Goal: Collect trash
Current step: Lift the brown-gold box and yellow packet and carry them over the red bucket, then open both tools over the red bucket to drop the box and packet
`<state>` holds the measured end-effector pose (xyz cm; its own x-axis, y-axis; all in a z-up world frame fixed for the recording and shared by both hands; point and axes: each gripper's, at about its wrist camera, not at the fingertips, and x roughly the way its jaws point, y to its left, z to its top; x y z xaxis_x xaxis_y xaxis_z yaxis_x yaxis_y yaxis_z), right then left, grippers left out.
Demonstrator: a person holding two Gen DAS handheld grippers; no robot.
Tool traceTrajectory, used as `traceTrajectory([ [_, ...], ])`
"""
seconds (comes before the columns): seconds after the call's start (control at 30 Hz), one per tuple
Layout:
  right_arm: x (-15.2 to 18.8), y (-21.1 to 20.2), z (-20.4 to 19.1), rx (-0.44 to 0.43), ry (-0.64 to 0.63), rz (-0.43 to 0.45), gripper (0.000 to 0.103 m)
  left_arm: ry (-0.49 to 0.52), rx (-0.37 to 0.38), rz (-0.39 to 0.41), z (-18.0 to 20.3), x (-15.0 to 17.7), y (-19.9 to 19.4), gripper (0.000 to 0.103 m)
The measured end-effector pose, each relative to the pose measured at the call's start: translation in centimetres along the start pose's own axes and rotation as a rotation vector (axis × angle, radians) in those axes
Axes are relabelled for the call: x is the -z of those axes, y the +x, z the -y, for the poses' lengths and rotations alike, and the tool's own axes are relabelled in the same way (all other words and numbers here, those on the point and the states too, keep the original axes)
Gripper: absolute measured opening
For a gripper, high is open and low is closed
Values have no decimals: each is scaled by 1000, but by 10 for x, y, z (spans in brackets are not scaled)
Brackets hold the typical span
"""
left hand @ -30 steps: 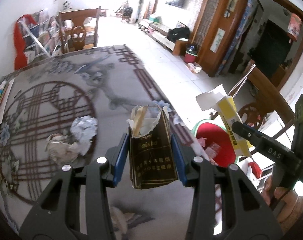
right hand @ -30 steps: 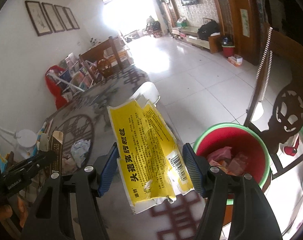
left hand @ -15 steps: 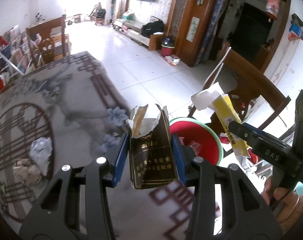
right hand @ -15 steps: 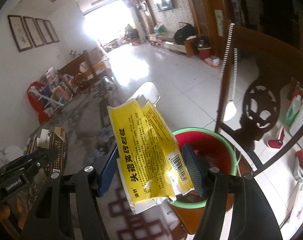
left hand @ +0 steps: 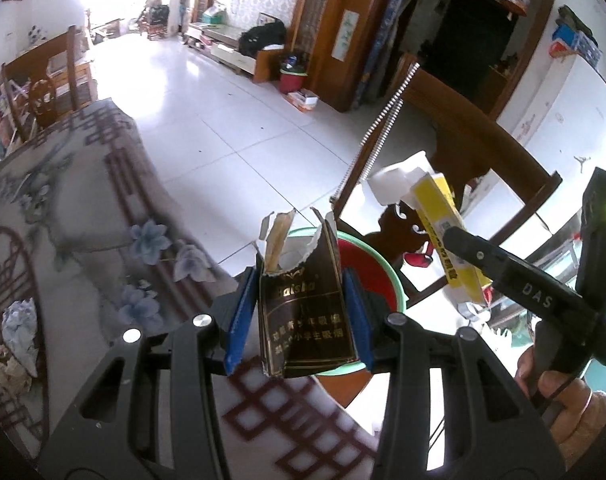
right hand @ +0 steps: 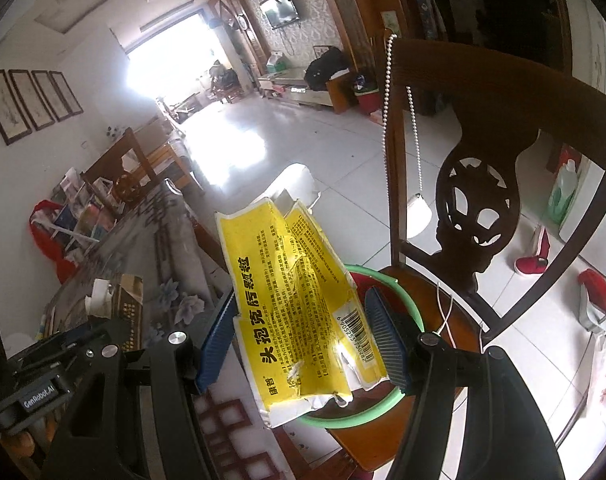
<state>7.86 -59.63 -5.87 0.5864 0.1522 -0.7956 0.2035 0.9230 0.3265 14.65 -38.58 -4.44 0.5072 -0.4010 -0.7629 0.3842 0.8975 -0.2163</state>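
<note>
Both held boxes now hang over the red bin (left hand: 367, 276), formerly beside it.

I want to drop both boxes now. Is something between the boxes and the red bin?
Nothing visible blocks them. The dark box in the left gripper and the yellow box in the right gripper hang over the open red bin on the chair.

The left tongs (left hand: 299, 316) are clamping a torn dark brown carton (left hand: 305, 320) upright between blue pads, over the green-rimmed red bin (left hand: 377, 276) sitting past the patterned surface (left hand: 83, 216). To the right, the right tongs (left hand: 459, 248) are gripping a yellow box (left hand: 447, 236). Crumpled paper (left hand: 21, 328) is lying at the left.
</note>
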Motion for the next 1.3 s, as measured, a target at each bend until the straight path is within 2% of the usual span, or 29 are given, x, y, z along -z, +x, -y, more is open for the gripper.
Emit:
traceTrajectory([
  [0.57, -6, 12, 15, 2, 27, -18, 62, 29, 27, -55, 14, -8, 27, 42],
  [0.93, -4, 18, 20, 12, 33, -26, 62, 18, 45, -134, 12, -4, 64, 44],
  [1.03, -3, 20, 22, 16, 39, -30, 62, 19, 50, -161, 12, -2, 74, 53],
  [1.1, -2, 22, 23, 18, 41, -32, 62, 16, 38, -159, 11, -1, 76, 72],
  [1.2, -2, 22, 23, 18, 41, -35, 62, 7, 28, -143, 6, -1, 73, 80],
  [1.3, 0, 26, 23, 11, 45, -51, 62, 0, 14, -132, 0, -1, 68, 83],
])
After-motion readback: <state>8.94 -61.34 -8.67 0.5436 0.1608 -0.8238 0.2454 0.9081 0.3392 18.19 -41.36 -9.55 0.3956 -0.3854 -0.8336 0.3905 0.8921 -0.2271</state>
